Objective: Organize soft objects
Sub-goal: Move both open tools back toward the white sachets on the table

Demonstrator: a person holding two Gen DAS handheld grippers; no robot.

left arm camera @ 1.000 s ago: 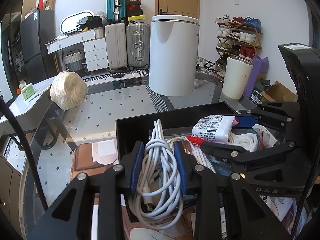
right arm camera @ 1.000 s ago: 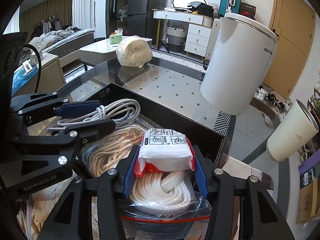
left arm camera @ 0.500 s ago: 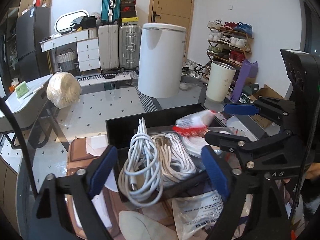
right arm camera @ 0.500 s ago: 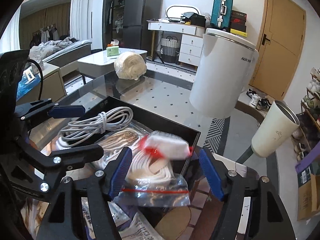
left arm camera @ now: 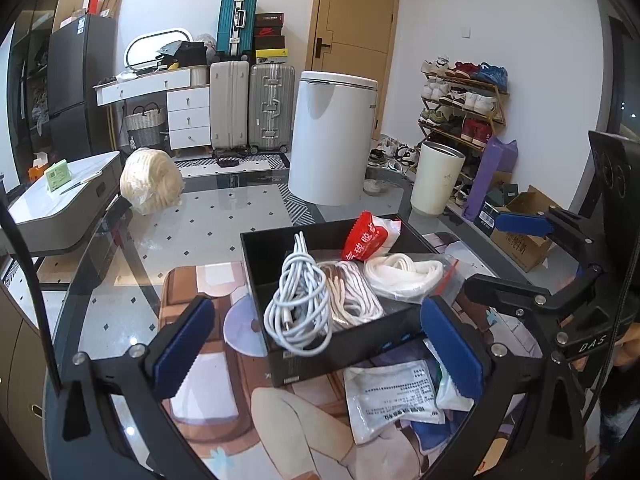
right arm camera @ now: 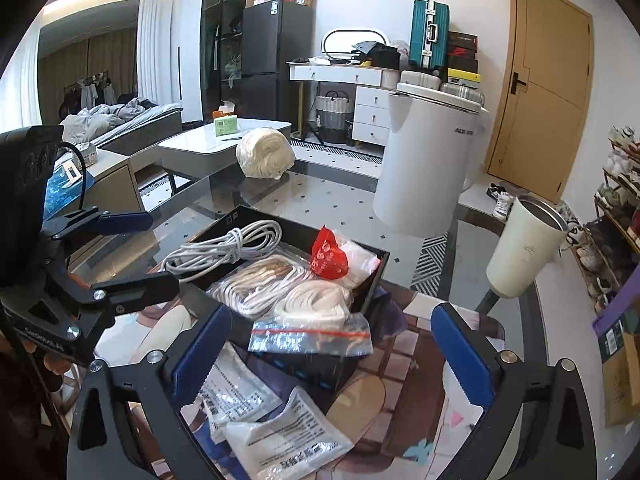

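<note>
A black box (left arm camera: 276, 240) (right arm camera: 376, 280) on the glass table holds a coiled white cable (left arm camera: 298, 304) (right arm camera: 228, 246), bagged white ropes (left arm camera: 400, 272) (right arm camera: 316, 304) and a red-and-white packet (left arm camera: 366, 236) (right arm camera: 332, 258) leaning on its far wall. My left gripper (left arm camera: 318, 344) is open and empty, in front of the box. My right gripper (right arm camera: 332, 352) is open and empty, also in front of the box. Each gripper shows at the edge of the other's view.
White printed packets (left arm camera: 394, 400) (right arm camera: 280, 440) lie on a printed mat (left arm camera: 200, 280) in front of the box. A cream rope bundle (left arm camera: 152, 186) (right arm camera: 264, 152) sits at the table's far left. A white bin (left arm camera: 334, 136) and cream cup (right arm camera: 524, 248) stand beyond.
Both grippers opened and pulled back from the box. The left let go of the white cable and the right let go of the red-and-white packet, which now rest in the box.
</note>
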